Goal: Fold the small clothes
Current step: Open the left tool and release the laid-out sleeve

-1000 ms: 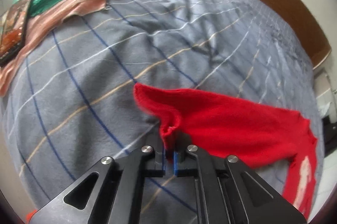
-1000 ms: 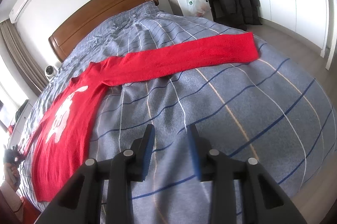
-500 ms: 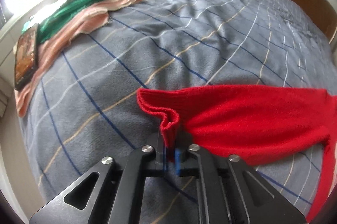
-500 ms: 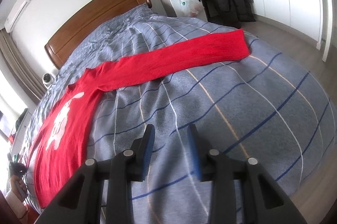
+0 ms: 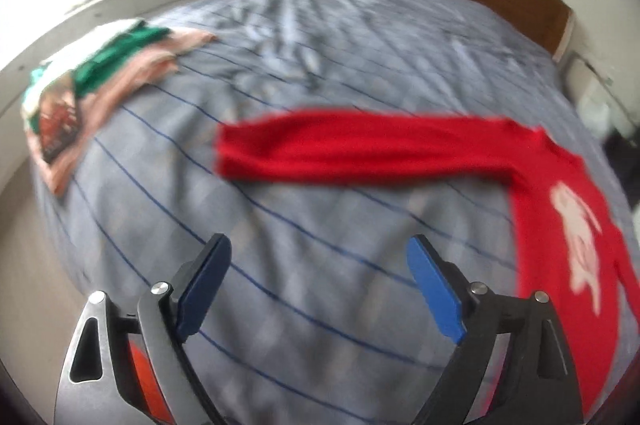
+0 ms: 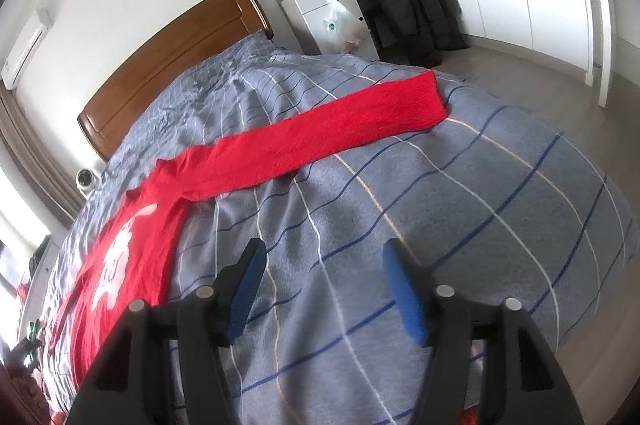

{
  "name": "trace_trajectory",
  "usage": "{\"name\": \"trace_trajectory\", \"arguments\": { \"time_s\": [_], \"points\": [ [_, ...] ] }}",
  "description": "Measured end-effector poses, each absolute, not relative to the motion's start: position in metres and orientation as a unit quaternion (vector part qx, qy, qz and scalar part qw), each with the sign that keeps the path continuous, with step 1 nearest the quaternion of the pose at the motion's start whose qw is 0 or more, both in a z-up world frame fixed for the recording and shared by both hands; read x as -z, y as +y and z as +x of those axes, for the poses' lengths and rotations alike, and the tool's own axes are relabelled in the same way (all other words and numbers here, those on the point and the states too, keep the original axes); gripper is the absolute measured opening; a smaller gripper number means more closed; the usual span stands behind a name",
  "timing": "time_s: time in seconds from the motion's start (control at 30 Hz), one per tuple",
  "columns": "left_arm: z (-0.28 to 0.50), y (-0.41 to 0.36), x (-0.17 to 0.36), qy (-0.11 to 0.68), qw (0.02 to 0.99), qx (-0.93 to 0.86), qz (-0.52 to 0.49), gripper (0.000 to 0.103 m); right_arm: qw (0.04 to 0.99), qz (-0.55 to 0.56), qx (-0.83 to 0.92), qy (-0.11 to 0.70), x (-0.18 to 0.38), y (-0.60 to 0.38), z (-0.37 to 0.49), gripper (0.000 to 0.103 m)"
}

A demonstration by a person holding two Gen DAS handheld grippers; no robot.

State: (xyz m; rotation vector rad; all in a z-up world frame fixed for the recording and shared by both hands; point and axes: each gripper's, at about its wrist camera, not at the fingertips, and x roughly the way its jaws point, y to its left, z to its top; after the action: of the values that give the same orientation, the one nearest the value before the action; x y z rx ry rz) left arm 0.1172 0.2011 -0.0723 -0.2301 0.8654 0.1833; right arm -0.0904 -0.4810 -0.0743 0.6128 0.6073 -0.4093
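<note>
— Left hand-held gripper point(image 5: 318, 279)? Jaws spreading wide, nothing between, above bare striped bedspread point(image 5: 320, 65).
— Right hand-held gripper point(image 6: 322, 283)? Also opening, empty.
— Red sweater point(image 6: 132, 257)? Flat on bed, sleeves stretched out; blurred in left view, hem cut off.
— Clothes pile point(image 5: 120, 65)? Smeared, hard to read.

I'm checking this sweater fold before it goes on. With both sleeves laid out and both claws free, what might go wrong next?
1. The red sweater spans most of the bed, and its right sleeve ends near the mattress edge, so a careless tug may slide it off.
2. Both the left claw and the right claw are opening over bare blanket, so a low grab might pinch bedding too.
3. The left wrist view is blurred, so aiming at the left sleeve may miss.
</note>
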Motion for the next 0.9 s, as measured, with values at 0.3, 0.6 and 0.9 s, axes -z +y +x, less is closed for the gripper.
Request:
{"name": "trace_trajectory", "arguments": {
  "time_s": [0.3, 0.6, 0.9],
  "points": [
    [0.124, 0.154, 0.115, 0.463, 0.882, -0.057, -0.060, 0.091, 0.888, 0.294, 0.202, 0.289, 0.074, -0.481, -0.093, 0.061],
    [0.122, 0.157, 0.127, 0.467, 0.880, -0.065, -0.056, 0.102, 0.888, 0.294, 0.203, 0.291, 0.076, -0.482, -0.093, 0.062],
    [0.120, 0.154, 0.129, 0.465, 0.882, -0.070, -0.044, 0.103, 0.887, 0.295, 0.203, 0.290, 0.076, -0.481, -0.092, 0.062]
  ]
}}
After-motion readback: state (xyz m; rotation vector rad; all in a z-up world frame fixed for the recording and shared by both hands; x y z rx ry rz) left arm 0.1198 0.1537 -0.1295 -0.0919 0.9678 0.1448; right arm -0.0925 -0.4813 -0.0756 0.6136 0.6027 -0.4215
